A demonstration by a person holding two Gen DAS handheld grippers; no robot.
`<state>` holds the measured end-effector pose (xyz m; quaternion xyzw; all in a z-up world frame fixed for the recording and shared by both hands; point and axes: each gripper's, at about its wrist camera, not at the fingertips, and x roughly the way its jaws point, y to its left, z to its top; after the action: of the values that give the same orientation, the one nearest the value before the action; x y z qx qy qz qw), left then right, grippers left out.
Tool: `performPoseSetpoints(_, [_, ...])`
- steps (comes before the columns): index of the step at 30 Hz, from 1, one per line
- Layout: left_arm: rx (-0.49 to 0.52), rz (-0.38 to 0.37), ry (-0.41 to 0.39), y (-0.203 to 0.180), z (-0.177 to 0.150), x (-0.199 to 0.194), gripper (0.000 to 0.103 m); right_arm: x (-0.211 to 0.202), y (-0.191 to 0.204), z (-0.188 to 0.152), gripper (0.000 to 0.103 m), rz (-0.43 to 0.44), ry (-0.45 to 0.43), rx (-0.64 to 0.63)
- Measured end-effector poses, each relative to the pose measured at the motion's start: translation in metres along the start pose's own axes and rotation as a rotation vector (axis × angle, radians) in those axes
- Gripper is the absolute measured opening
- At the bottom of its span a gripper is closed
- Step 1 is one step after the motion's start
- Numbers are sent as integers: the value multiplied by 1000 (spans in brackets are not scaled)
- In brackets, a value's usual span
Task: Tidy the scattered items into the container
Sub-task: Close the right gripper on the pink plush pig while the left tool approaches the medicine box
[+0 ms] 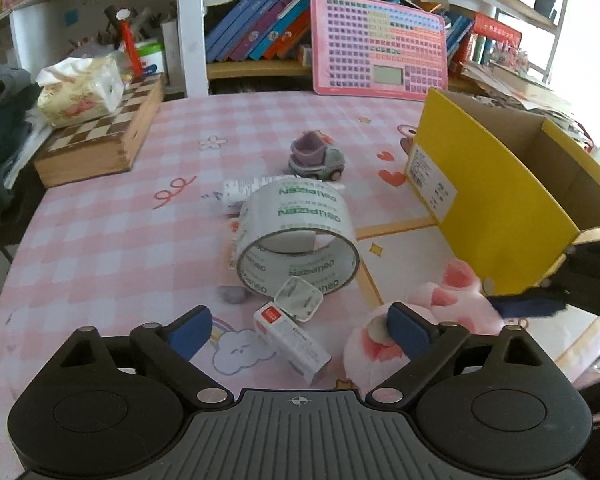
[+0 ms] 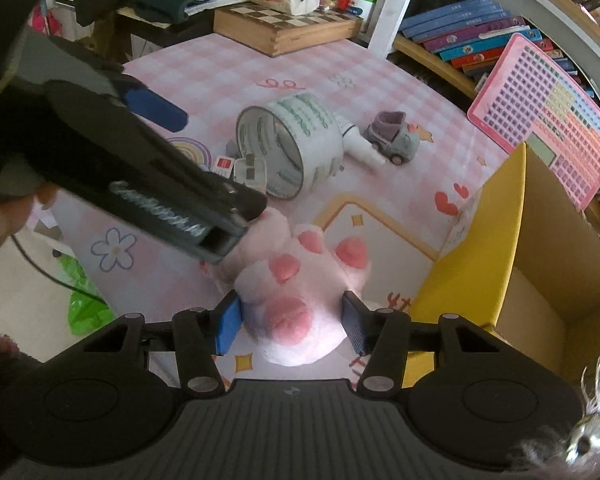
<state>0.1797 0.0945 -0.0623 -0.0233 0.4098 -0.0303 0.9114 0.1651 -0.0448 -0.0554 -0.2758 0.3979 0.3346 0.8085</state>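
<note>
We have the right gripper (image 2: 291, 326) closed around the pink plush paw (image 2: 296, 280), its 2 blue pads pressing the plush's flanks from either side, so the toy sits squarely between the fingers with its toe end pointing away from us. The yellow box (image 2: 496, 240) stands just beside it, to the right in the right wrist view, so the coming move is a short carry that way and over the near wall. Our left gripper (image 1: 300, 330) hangs with its jaws wide apart and nothing between the pads, above the small white carton (image 1: 292, 340); the carton's long axis seems to run diagonally across the gap, though the fisheye distorts it.
</note>
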Motion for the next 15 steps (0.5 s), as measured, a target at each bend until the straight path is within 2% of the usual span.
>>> performPoseSetpoints(2, [-21, -13, 8, 3, 2, 5, 85, -2, 1, -2, 49, 2, -4, -2])
performPoseSetpoints(4, [-56, -33, 16, 7, 3, 10, 72, -3, 1, -3, 48, 1, -7, -1])
performPoseSetpoints(7, [-120, -65, 26, 12, 6, 11, 57, -4, 1, -4, 47, 2, -6, -3])
performPoseSetpoints(10, [-198, -58, -10, 16, 6, 2, 46, -2, -2, -5, 47, 5, 6, 5])
performPoseSetpoints(13, [-258, -30, -13, 26, 5, -2, 46, -4, -4, -6, 49, -2, -7, 11])
performPoseSetpoints(15, [-240, -24, 43, 26, 2, 6, 46, -7, -2, -5, 61, -18, -37, -6])
